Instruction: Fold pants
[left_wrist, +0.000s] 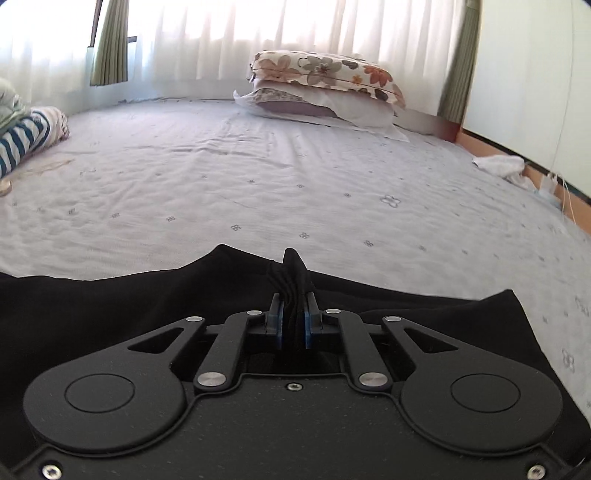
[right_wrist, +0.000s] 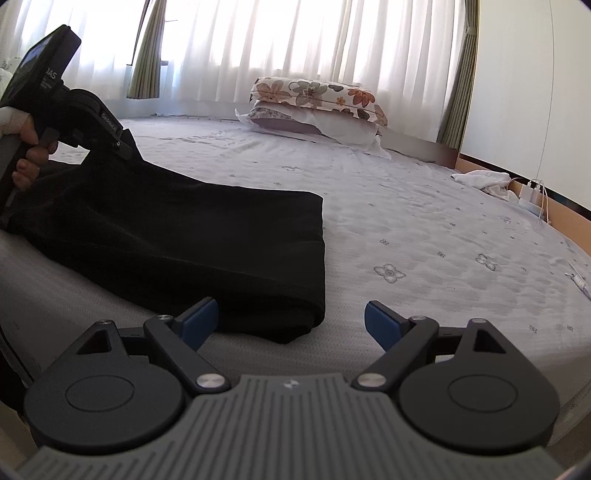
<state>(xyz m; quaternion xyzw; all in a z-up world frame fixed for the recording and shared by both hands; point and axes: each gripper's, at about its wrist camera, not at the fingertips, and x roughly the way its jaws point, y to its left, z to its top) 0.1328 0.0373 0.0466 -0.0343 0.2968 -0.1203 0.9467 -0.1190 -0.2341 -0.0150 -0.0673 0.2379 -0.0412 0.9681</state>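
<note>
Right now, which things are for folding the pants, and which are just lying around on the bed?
For the job:
black fabric pants
left claw, shut on the pants
right claw, open

Just lying about:
flowered pillow on a white pillow
striped blue-and-white cloth
crumpled white cloth

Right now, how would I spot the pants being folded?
Start at the big bed with the pale flowered sheet. Near its front edge lie the black pants, one end pinched in the left tongs. They are the only dark cloth there.
</note>
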